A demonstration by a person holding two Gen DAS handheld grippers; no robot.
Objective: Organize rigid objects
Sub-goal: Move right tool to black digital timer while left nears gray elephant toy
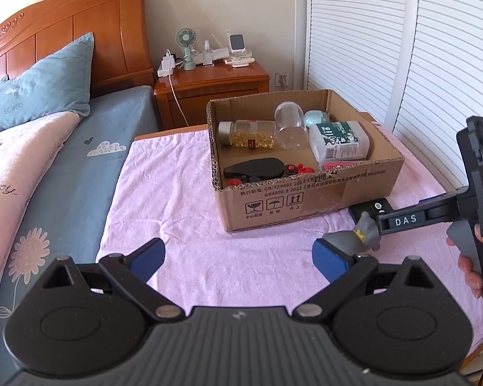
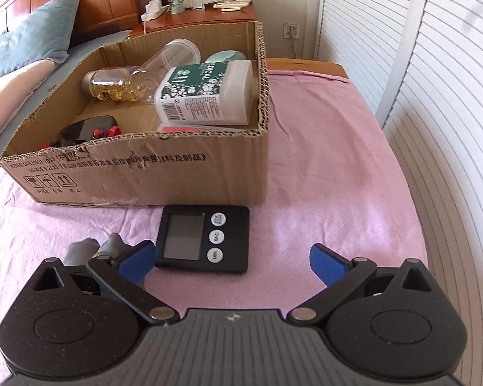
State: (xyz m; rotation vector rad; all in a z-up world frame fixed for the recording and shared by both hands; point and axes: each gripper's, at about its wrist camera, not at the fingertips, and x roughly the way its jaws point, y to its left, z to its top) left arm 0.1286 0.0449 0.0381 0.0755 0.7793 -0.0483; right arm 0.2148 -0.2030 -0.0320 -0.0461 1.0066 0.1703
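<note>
Left wrist view: bed [image 1: 64, 167] with blue sheet takes the left side, pink cloth [image 1: 177, 199] covers the tabletop in front. Wooden nightstand [image 1: 209, 87] sits behind, against the wall, cluttered with a small fan and chargers. White louvred doors [image 1: 402, 48] run along the right.

Cardboard box [image 1: 306, 199] sits open on the pink cloth, right of centre. Inside: white medical bottle [image 1: 338, 141] lying on its side at the right wall, on top of something pink; clear empty jar [image 1: 289, 125] on its side beside it; capsule bottle [image 1: 248, 132] with yellow capsules at the far left; black-and-red tool [image 1: 257, 169] near the front wall; pale green round item at the back (can't tell what it is).

Black digital timer [image 2: 206, 238] lies flat on the cloth, face up, touching or just in front of the box's front wall near its right corner. Grey toy figure [image 1: 360, 234] sits just left of the timer, partly hidden behind the gripper fingers in both views.

Left gripper [image 1: 238, 257]: jaws spread wide, nothing between them, over bare cloth in front of the box.

Right gripper [image 2: 232, 263]: jaws spread wide, empty, low over the cloth, timer's near edge just ahead of them, closer to the left finger. A hand [image 1: 470, 267] holds its handle.
</note>
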